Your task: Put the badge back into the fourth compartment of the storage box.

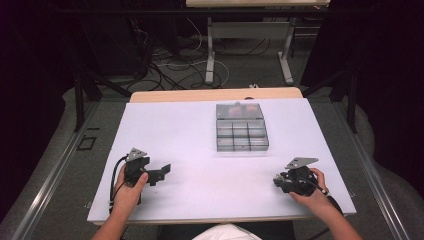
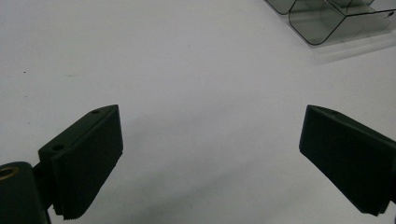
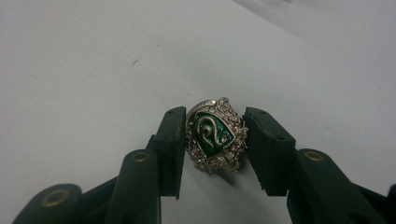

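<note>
A silver ring (image 3: 212, 133) with a green shield and a curled snake on its face lies on the white table, shown close up in the right gripper view. My right gripper (image 3: 215, 142) has a black pad against each side of it, so it is shut on the ring. In the high view the right gripper (image 1: 278, 183) sits low at the table's front right, held by a hand. My left gripper (image 1: 161, 174) rests at the front left with its jaws wide apart; the left gripper (image 2: 210, 158) has only bare table between its fingers.
A clear plastic compartment box (image 1: 241, 127) stands at the middle back of the white table (image 1: 200, 195), with something orange in its far section; a corner of the box (image 2: 327, 18) appears ahead of the left gripper. Cables and table legs lie on the floor beyond.
</note>
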Demonstrator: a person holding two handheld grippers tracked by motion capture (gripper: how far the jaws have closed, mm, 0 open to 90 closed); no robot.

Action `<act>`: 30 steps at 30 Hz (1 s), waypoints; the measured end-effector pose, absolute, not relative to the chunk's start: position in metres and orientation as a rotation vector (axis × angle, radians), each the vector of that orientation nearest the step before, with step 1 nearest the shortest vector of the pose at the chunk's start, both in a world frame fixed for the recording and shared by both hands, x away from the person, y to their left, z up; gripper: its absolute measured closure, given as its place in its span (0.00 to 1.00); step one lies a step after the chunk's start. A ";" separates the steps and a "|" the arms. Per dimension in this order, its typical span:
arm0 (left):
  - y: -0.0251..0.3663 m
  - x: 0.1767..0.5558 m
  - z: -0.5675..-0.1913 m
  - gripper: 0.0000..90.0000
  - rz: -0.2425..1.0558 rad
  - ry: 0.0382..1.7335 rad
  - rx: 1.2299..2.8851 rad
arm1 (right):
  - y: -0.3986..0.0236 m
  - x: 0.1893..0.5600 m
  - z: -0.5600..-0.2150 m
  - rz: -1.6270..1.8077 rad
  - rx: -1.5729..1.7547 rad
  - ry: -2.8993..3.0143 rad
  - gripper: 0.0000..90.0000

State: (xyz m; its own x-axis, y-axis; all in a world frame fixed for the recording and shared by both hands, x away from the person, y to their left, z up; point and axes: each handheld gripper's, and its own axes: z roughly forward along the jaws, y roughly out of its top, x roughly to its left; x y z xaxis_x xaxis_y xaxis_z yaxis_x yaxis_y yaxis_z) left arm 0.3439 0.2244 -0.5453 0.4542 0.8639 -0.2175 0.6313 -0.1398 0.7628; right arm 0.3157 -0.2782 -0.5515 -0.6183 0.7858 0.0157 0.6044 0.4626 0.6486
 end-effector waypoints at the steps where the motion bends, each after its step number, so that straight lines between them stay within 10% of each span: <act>1: 0.224 0.344 -0.545 0.07 0.346 1.263 1.860 | -0.278 0.316 -0.552 0.910 1.191 2.421 0.66; 30: 0.223 0.344 -0.547 0.07 0.359 1.275 1.839 | -0.275 0.307 -0.536 0.928 1.162 2.417 0.89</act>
